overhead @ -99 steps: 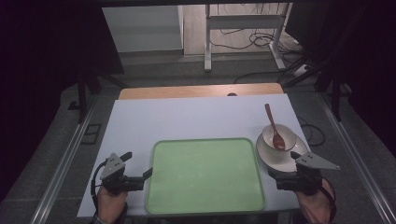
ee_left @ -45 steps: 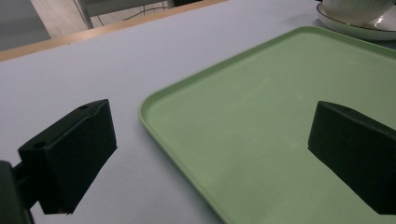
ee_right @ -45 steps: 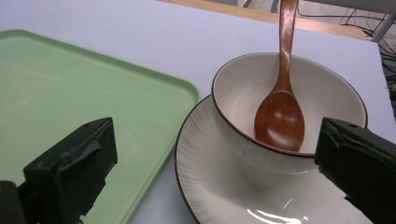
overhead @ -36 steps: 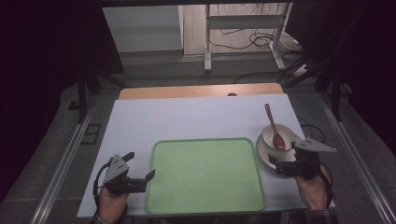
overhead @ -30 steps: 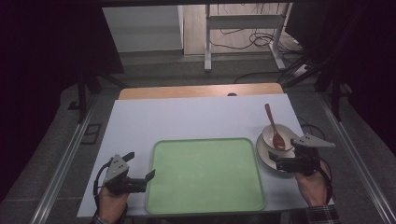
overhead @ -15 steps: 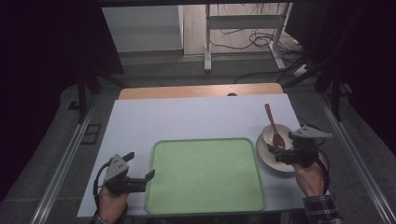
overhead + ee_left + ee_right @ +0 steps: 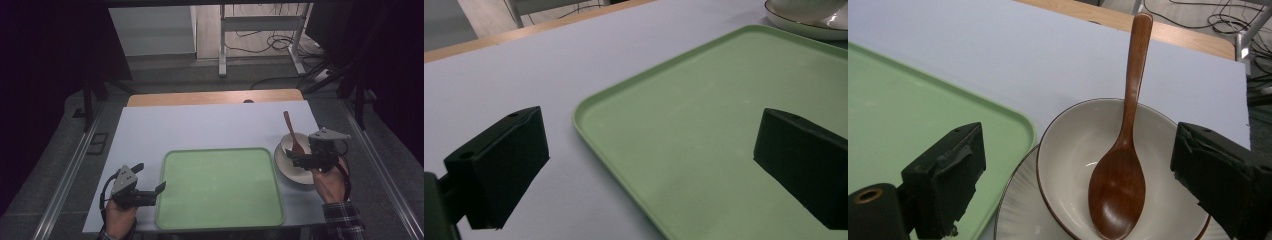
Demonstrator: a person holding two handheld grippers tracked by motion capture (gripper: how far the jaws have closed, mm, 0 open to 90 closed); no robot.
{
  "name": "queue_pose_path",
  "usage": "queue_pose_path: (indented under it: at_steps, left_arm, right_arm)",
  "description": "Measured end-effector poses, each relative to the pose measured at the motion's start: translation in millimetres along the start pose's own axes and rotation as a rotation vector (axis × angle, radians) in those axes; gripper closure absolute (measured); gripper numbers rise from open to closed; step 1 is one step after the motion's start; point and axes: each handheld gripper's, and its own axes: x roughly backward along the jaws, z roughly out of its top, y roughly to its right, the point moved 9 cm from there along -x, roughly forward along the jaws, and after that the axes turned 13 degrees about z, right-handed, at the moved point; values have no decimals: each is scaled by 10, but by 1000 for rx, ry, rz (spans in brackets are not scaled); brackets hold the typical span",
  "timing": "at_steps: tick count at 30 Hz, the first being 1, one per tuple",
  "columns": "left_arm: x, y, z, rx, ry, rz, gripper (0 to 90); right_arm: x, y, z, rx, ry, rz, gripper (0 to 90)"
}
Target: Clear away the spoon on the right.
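A white bowl [image 7: 289, 142] stands on a white plate [image 7: 295, 172] at the table's right, with a brown wooden spoon [image 7: 290, 131] resting in it, handle pointing away. My right gripper [image 7: 300, 150] hovers open over the bowl's near right side. In the right gripper view the jaws stand wide either side of the bowl [image 7: 1073, 150] and spoon [image 7: 1125, 150], touching neither. A green tray [image 7: 220, 187] lies at the middle front. My left gripper [image 7: 148, 178] is open at the tray's left edge; in the left gripper view one jaw is over the table and the other over the tray [image 7: 704, 125].
The white table [image 7: 210, 125] has a wooden strip [image 7: 215, 97] along its far edge. Metal rails run down both sides, and cables lie on the floor beyond. The plate [image 7: 804, 27] shows past the tray's far corner in the left gripper view.
My right gripper has moved away from the table's front edge and up over the bowl and spoon. The left gripper has stayed in place.
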Motion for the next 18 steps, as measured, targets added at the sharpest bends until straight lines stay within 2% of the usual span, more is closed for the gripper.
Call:
queue_pose_path:
  at_steps: [8,10,18]
  left_arm:
    - [1,-1,-1,-1,-1,0,11]
    - [3,1,0,3,-1,0,11]
    - [4,-3,1,1,0,2,11]
  right_arm:
    - [-70,66,71,19,-21,-29,50]
    - [-103,105,117,49,-35,-58,21]
    - [-226,158,231,32,-25,-59,0]
